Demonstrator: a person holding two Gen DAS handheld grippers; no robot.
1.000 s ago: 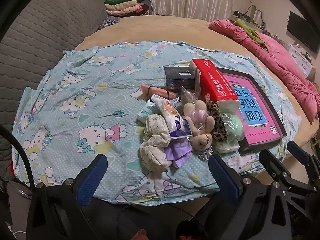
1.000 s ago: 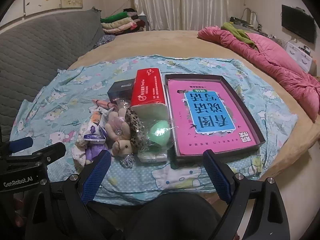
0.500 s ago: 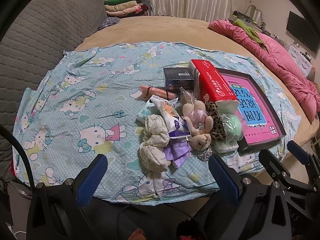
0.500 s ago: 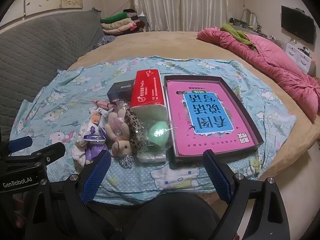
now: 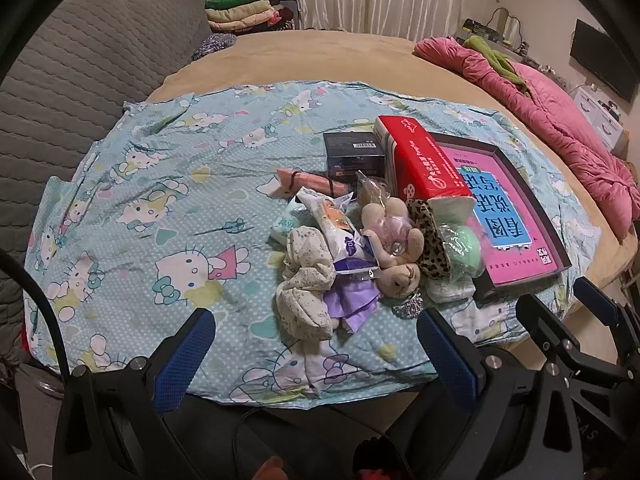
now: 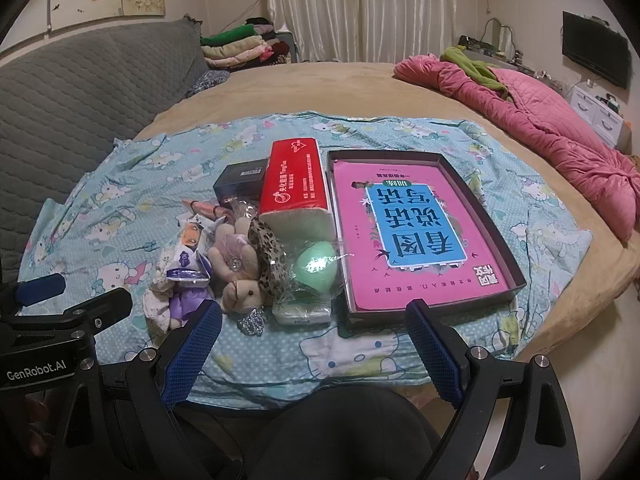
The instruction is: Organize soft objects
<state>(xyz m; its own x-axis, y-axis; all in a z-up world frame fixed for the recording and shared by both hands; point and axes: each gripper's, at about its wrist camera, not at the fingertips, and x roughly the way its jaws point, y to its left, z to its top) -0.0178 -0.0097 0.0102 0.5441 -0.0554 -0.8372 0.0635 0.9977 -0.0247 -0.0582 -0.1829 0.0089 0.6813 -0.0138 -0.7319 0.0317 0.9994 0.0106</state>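
A heap of soft things lies on the cartoon-cat sheet: a beige plush animal, a speckled white scrunchie, a leopard scrunchie, a green sponge in clear wrap, a purple cloth and a snack packet. A red tissue pack leans behind them. A dark box holding a pink book lies to the right. My left gripper and right gripper hover open before the heap, holding nothing.
A small black box and a pink roll lie behind the heap. A pink quilt is bunched along the bed's right side. A grey padded headboard rises at left, with folded clothes far back.
Both views have shifted very slightly; the heap, the box and both open grippers stay as they were.
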